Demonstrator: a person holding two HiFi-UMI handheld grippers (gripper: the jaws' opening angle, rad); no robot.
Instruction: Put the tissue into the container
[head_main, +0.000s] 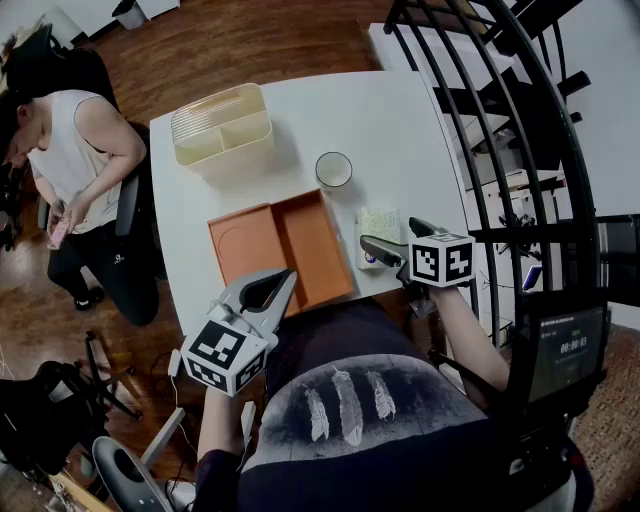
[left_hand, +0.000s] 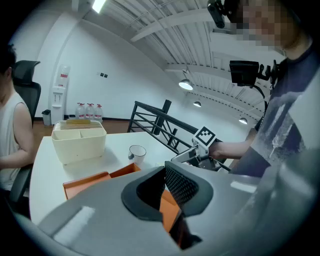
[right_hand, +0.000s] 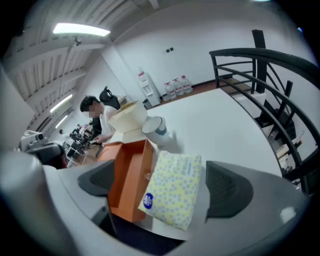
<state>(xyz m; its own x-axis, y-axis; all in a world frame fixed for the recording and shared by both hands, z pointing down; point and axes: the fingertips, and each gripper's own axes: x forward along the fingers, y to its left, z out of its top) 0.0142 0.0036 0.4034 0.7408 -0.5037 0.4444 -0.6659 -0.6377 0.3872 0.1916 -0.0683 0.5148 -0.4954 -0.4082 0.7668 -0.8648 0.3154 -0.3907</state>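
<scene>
A yellow dotted tissue pack (head_main: 377, 230) (right_hand: 173, 190) lies flat near the white table's front edge, just right of the orange two-compartment container (head_main: 283, 250) (right_hand: 129, 176). My right gripper (head_main: 401, 240) (right_hand: 165, 186) is open wide, with the pack between its jaws and a gap on both sides. My left gripper (head_main: 276, 290) (left_hand: 169, 192) hovers off the table's front edge, in front of the orange container (left_hand: 90, 181). Its jaws are shut with nothing in them.
A cream divided organizer (head_main: 222, 124) (left_hand: 79, 140) stands at the table's far left and a white cup (head_main: 333, 169) (right_hand: 154, 129) near the middle. A person (head_main: 78, 170) sits left of the table. A black railing (head_main: 525, 140) runs along the right.
</scene>
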